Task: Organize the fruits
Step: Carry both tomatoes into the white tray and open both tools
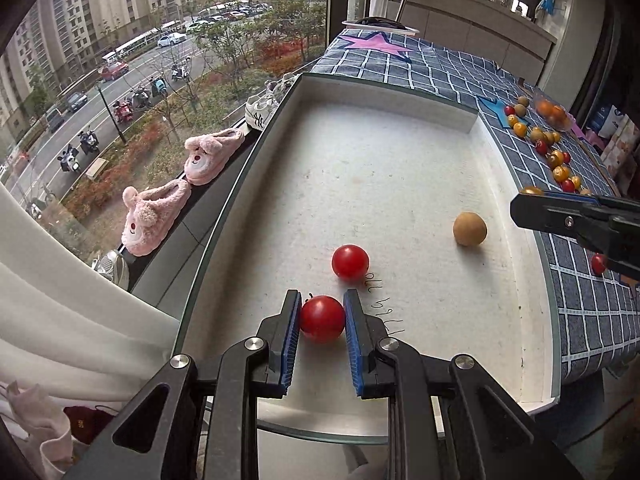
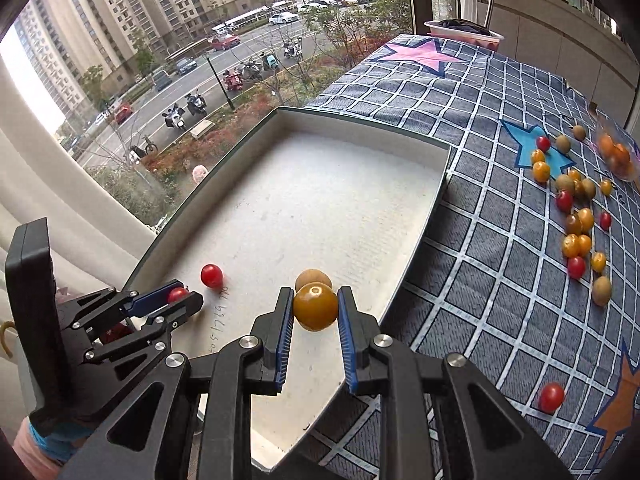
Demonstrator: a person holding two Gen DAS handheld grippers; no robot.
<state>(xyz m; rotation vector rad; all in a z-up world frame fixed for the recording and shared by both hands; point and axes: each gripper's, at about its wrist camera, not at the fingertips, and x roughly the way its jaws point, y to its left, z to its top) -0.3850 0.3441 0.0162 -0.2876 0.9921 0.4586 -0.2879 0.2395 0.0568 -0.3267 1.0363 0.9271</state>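
A shallow white box (image 1: 400, 152) lies on the checked cloth; it also shows in the right wrist view (image 2: 340, 184). My left gripper (image 1: 322, 308) is shut on a red cherry tomato (image 1: 322, 319) low over the box floor near its front left. A second red tomato (image 1: 350, 262) and a brown longan (image 1: 469, 229) lie in the box. My right gripper (image 2: 314, 300) is shut on a yellow cherry tomato (image 2: 315, 307) above the box's right side, just in front of the longan (image 2: 313, 278). Many loose fruits (image 2: 576, 216) lie on the cloth to the right.
A bag of oranges (image 2: 616, 154) sits at the far right. One red tomato (image 2: 551, 397) lies alone on the cloth (image 2: 500, 280) near the front. A window with pink slippers (image 1: 192, 176) on the sill runs along the left. A white basin (image 2: 464, 32) stands at the far end.
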